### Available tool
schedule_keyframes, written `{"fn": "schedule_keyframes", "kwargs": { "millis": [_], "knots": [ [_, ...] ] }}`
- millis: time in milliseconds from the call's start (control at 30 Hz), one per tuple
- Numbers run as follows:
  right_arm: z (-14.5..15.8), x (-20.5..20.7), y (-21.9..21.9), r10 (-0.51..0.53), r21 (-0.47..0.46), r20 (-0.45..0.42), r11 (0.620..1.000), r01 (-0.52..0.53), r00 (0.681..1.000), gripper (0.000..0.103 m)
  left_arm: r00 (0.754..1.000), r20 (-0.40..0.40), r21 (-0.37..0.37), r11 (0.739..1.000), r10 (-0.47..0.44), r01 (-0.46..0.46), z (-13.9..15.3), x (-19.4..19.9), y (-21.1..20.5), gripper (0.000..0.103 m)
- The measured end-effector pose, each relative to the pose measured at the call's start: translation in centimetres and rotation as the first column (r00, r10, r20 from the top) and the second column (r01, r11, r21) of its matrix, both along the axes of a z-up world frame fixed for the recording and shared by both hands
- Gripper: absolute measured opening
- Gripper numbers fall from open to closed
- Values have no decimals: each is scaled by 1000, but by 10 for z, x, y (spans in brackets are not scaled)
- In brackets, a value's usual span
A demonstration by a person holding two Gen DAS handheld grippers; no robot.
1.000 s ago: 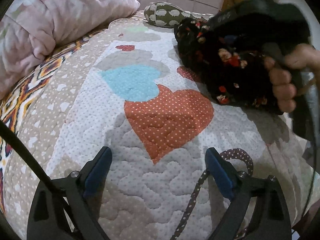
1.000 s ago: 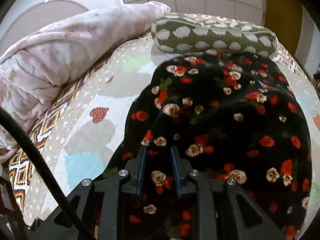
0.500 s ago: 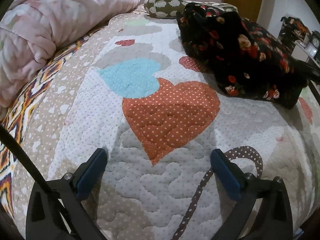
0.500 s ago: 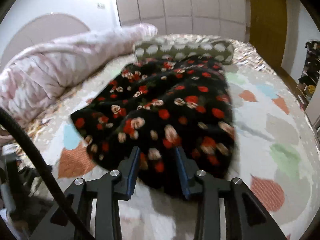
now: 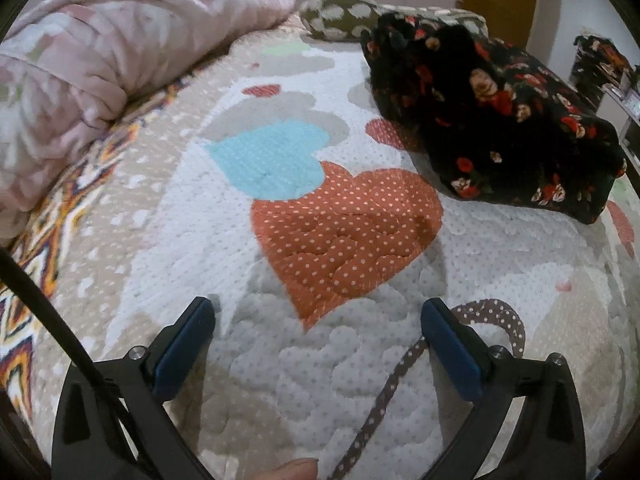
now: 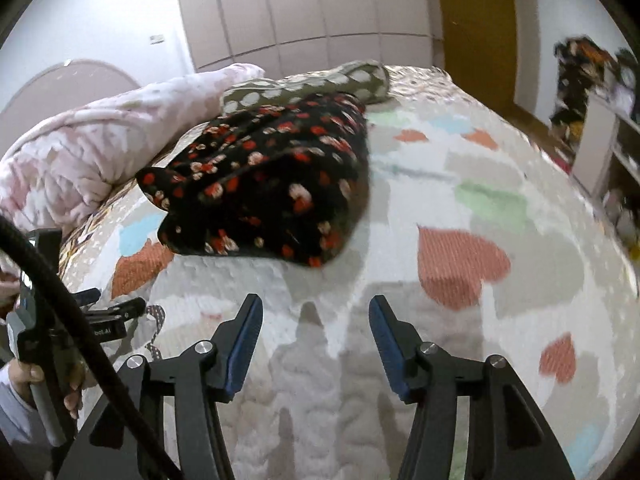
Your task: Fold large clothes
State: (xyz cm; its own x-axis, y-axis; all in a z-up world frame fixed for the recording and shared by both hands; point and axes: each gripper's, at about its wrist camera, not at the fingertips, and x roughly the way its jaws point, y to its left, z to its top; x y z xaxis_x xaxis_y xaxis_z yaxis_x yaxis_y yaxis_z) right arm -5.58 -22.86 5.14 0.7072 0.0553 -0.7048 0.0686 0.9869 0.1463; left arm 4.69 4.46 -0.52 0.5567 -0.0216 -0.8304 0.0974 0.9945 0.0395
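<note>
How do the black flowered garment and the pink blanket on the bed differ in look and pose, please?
The garment is black with red and cream flowers; the blanket is pale pink with a faint pattern. The garment lies folded into a flat bundle on the quilt toward the middle of the bed; the blanket is bunched in a long puffy roll along the bed's edge. The garment's far end reaches the spotted pillow. Both are soft fabrics, and neither gripper touches them.

Bare quilt point(image 6: 460, 340) ahead; folded floral garment point(image 6: 272, 184) blocks beyond
</note>
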Motion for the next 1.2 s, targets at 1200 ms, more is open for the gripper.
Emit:
{"fn": "schedule_keyframes", "kwargs": {
  "millis": [1200],
  "knots": [
    [33, 47, 23, 10, -63, 38, 998, -8, 999, 59, 983, 144, -76, 992, 111, -101, 76, -125, -1, 102]
  ]
}}
